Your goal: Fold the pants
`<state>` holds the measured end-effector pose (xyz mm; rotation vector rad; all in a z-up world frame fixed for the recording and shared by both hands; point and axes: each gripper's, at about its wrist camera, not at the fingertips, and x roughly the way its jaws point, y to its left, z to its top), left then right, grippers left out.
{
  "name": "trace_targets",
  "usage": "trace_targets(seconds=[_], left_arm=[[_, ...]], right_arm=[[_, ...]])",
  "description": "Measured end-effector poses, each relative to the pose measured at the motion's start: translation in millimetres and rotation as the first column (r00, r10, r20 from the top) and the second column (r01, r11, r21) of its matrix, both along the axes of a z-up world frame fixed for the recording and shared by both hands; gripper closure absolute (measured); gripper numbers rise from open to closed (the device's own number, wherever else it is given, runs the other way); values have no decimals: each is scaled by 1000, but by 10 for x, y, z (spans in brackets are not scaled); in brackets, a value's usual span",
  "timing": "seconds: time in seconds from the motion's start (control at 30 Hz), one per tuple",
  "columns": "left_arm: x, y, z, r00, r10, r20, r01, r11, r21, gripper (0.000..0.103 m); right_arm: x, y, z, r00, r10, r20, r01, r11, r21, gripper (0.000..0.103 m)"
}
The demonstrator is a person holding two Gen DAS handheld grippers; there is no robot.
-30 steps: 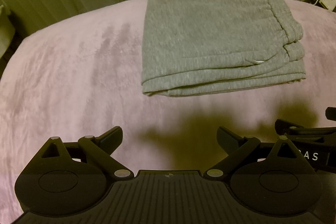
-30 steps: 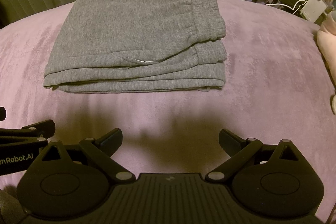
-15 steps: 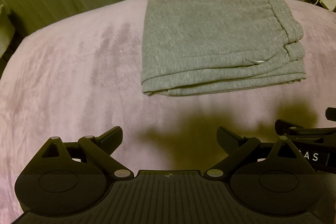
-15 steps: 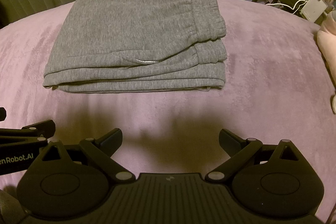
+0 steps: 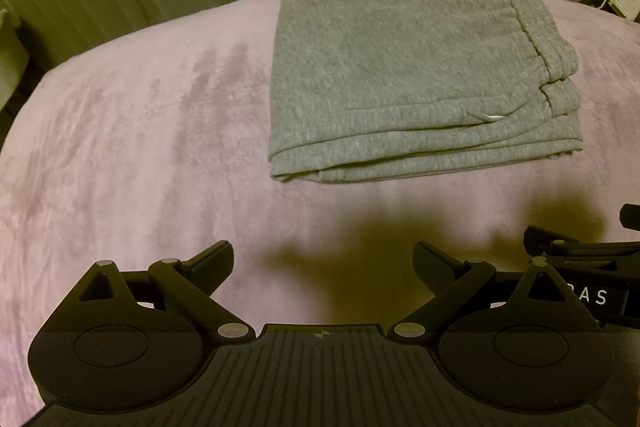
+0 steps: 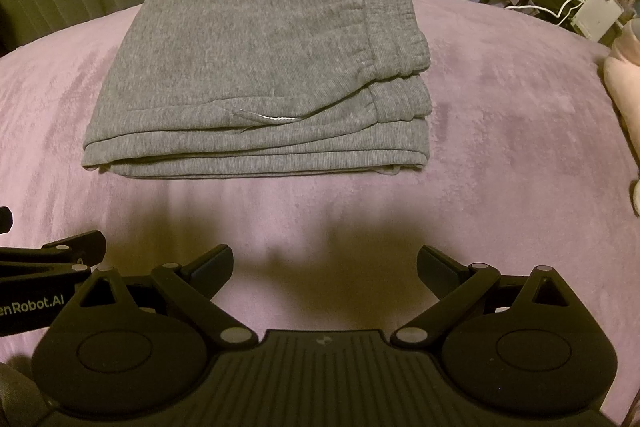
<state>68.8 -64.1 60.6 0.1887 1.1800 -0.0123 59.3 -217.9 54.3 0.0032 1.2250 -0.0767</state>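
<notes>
The pants (image 6: 260, 83) lie in the upper centre of the frame on the bed (image 6: 500, 131), already folded into a tidy stack. Both hand-held grippers, left (image 5: 322, 263) and right (image 6: 325, 263), are spread and empty, well apart from it. The task looks finished.

Fuzzy pink blanket (image 5: 132, 155) covers the bed, folded grey pants (image 6: 264, 75) (waistband to the right) lying flat on it.
</notes>
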Motion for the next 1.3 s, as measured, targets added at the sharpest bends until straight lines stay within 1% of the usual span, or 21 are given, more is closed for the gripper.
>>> trace_targets(seconds=[1.3], left_arm=[[24,13,23,1000,7,-12,-7,1000,-10,3]], right_arm=[[0,6,17,1000,-1,3,1,1000,-10,4]])
